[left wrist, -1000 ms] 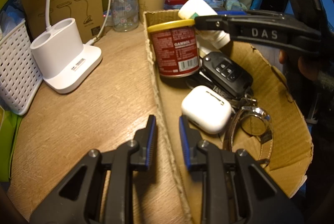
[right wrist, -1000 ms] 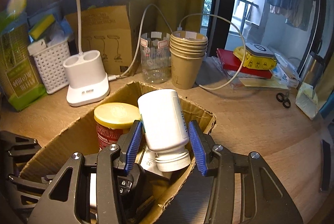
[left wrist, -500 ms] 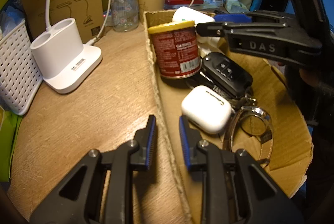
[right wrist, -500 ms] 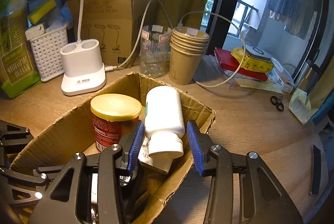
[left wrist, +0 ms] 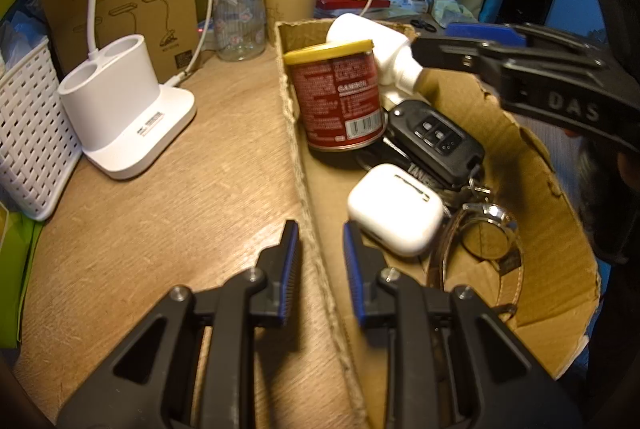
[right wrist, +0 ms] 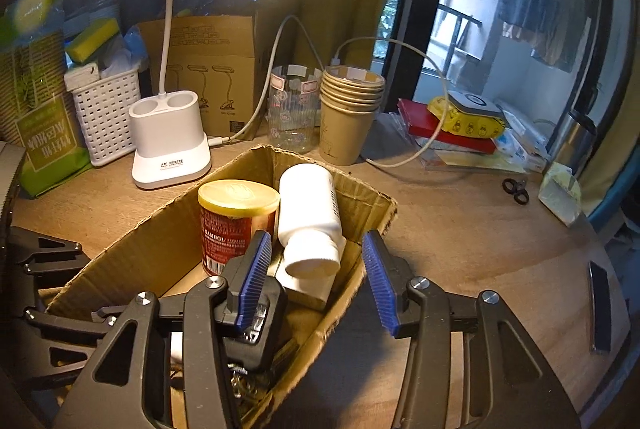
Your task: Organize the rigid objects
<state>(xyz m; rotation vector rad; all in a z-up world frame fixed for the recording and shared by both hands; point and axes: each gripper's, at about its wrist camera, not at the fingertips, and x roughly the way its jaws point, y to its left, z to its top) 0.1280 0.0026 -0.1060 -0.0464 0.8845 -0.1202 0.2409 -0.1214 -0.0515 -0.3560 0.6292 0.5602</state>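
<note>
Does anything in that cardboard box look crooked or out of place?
Yes. The white bottle lies tilted, cap toward the camera, leaning against the red can, which stands upright. The cardboard box also has a ragged, torn rim.

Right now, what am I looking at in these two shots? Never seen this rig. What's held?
No robot arm here: a person holds a two-finger clamp in each hand, each with a fisheye camera looking along its fingers.

Left wrist view: the left gripper is clamped on the near wall of a cardboard box standing on a wooden desk.

Right wrist view: the right gripper has just been opening. A white bottle lies tilted in the box, free of its pads.

Also in the box: a red can, car key, white earbud case and watch. Behind it stand a lamp base, paper cups and a white basket.
</note>
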